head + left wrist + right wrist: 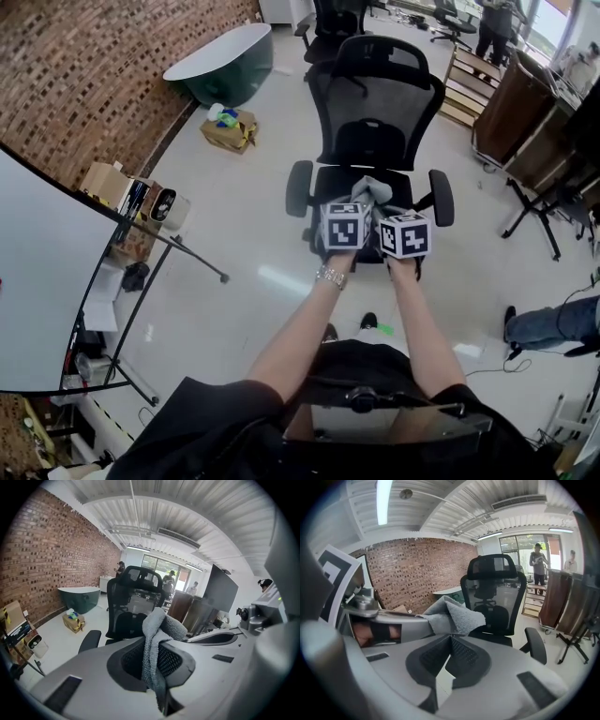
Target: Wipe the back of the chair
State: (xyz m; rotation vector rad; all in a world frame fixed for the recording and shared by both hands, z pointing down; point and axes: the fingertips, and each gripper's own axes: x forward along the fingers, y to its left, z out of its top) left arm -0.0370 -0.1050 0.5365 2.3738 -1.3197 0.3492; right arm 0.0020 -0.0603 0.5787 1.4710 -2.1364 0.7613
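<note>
A black mesh office chair (pixel 377 117) stands in front of me with its seat toward me; its backrest (pixel 494 595) and headrest face the grippers. Both grippers hover side by side above the front of the seat. My left gripper (pixel 362 201) is shut on a grey cloth (pixel 371 189), and the cloth (pixel 159 627) stands bunched up out of the jaws (pixel 157 646). My right gripper (pixel 395 211) is just to its right, shut with its tips (pixel 451 639) touching and nothing between them. The cloth (pixel 453 612) shows beyond those tips, apart from the chair.
A brick wall runs along the left, with a green tub-shaped table (pixel 225 58) and an open cardboard box (pixel 229 129) beside it. A white board on a stand (pixel 42 281) is near left. Wooden cabinets (pixel 511 103), a second chair (pixel 336 23) and people (pixel 494 26) are behind and right.
</note>
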